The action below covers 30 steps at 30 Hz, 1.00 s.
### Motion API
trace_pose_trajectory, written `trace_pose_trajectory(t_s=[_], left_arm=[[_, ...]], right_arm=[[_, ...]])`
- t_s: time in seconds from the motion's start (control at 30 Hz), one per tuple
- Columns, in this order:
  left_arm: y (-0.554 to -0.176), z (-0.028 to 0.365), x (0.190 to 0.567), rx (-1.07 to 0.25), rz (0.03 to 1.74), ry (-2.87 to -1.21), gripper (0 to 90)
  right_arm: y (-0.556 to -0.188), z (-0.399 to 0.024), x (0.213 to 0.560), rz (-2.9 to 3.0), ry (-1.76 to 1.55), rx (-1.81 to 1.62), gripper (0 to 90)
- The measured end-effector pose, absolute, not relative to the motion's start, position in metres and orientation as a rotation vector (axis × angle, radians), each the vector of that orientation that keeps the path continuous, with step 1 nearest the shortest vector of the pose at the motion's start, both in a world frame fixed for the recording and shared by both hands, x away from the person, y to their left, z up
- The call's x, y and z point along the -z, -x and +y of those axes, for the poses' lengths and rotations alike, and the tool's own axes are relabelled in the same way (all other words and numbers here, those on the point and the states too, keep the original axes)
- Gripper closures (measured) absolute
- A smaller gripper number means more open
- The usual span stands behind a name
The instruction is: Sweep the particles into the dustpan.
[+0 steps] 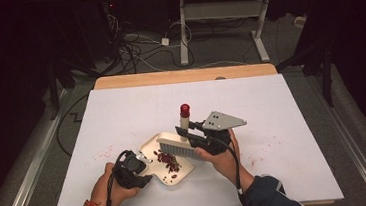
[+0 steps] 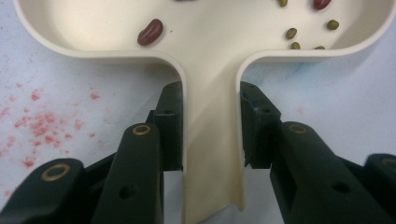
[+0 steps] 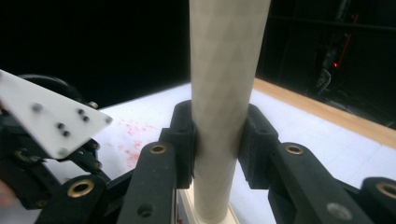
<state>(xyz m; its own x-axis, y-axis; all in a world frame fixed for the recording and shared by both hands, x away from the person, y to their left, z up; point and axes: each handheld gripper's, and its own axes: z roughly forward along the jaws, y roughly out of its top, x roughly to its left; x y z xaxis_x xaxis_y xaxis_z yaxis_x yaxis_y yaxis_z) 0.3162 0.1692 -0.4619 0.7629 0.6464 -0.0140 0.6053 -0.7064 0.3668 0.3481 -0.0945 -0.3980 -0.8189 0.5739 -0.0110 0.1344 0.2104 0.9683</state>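
The left gripper [image 1: 135, 166] is seen nearest, at the front edge of the white table [image 1: 283, 124], with its jaws clamped on the flat handle [image 2: 212, 154] of a cream dustpan [image 1: 150, 147]. In the left gripper view both pads are pressed tight against the handle's sides. The pan is laid flat on the table, just ahead of the hand, and a small heap of red beans [image 1: 168, 159] is gathered in it, with a few green ones [image 2: 291, 33] scattered near the rim. Pinkish smudges [image 2: 37, 123] are spotted on the table beside the pan.

A bit farther back, a brush [image 1: 179, 147] is held over the pan by the right gripper [image 1: 190, 135]. Its pale handle [image 3: 219, 93], capped in red [image 1: 185, 109], is kept upright and is squeezed between the right jaws, bristles down at the beans.
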Motion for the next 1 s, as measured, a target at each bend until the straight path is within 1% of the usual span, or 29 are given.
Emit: trace_pose_trajectory(t_s=[0.17, 0.33, 0.43, 0.6, 0.8, 1.0], left_arm=[[-0.316, 0.172, 0.462, -0.16, 0.954, -2.609, 64.0], [-0.315, 0.173, 0.463, -0.158, 0.954, -2.602, 64.0], [-0.315, 0.173, 0.463, -0.158, 0.955, -2.603, 64.0], [-0.314, 0.172, 0.463, -0.167, 0.958, -2.6, 64.0], [-0.314, 0.172, 0.463, -0.172, 0.961, -2.602, 64.0], [-0.314, 0.172, 0.463, -0.172, 0.963, -2.603, 64.0]], right_arm=[[-0.341, -0.099, 0.386, 2.099, -0.639, -1.659, 70.7], [-0.34, -0.113, 0.37, 2.021, -0.641, -1.593, 70.7], [-0.34, -0.115, 0.372, 2.014, -0.652, -1.484, 70.7], [-0.338, -0.118, 0.389, 2.066, -0.684, -1.351, 70.7], [-0.328, -0.123, 0.395, 2.101, -0.7, -1.366, 70.7], [-0.315, -0.111, 0.395, 2.16, -0.656, -1.403, 70.7]])
